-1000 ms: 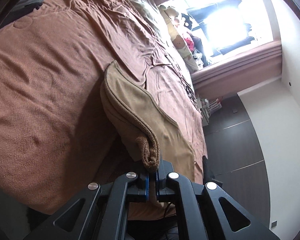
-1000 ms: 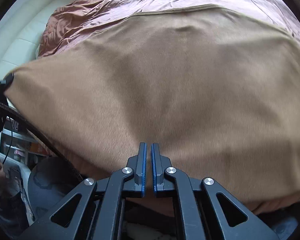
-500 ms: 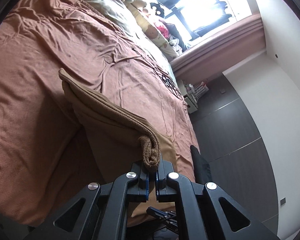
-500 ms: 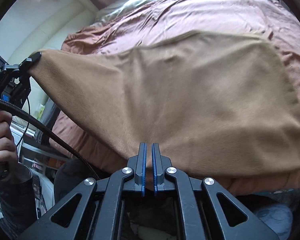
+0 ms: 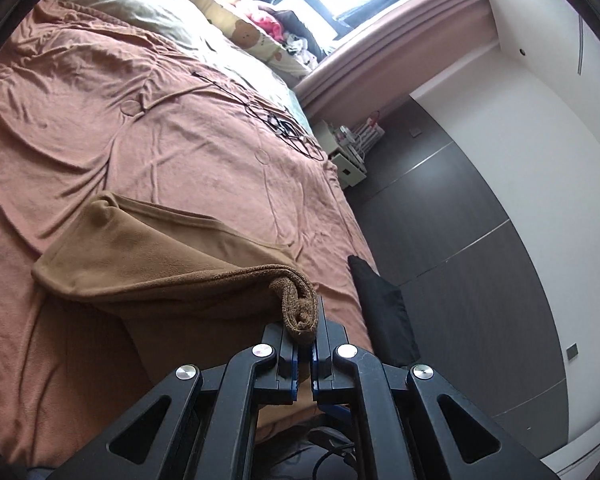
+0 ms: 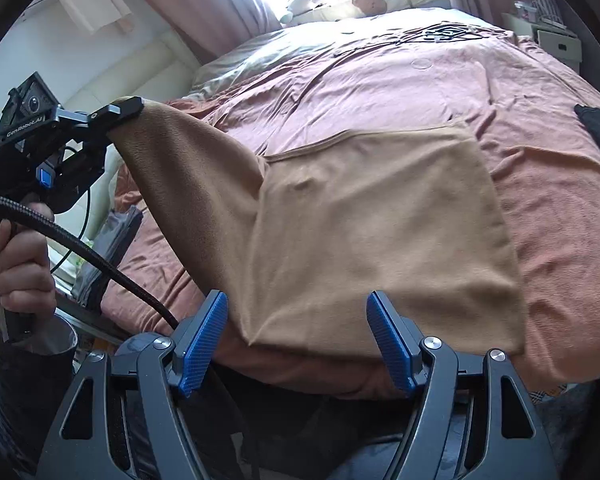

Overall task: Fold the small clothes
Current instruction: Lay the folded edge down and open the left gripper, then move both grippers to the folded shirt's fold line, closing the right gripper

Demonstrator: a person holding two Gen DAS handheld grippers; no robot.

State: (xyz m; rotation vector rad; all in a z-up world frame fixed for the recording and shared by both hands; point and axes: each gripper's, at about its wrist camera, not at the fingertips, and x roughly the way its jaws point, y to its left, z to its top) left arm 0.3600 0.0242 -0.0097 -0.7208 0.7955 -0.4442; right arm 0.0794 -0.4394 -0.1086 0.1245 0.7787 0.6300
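Observation:
A tan knit garment lies folded on the brown bedspread. My left gripper is shut on its rolled hem corner and holds that corner up off the bed; the cloth hangs from it in a fold. In the right wrist view the left gripper shows at upper left, pulling the cloth into a raised ridge. My right gripper is open and empty, its blue pads apart just short of the garment's near edge.
A black cloth lies at the bed's right edge, also in the right wrist view. Black cables lie farther up the bed. Pillows and soft toys sit under the bright window. A small white stand stands beside the bed.
My right gripper has opened and let go of the garment's near edge, which now rests on the bed. My left gripper has lifted and carried its corner over the cloth.

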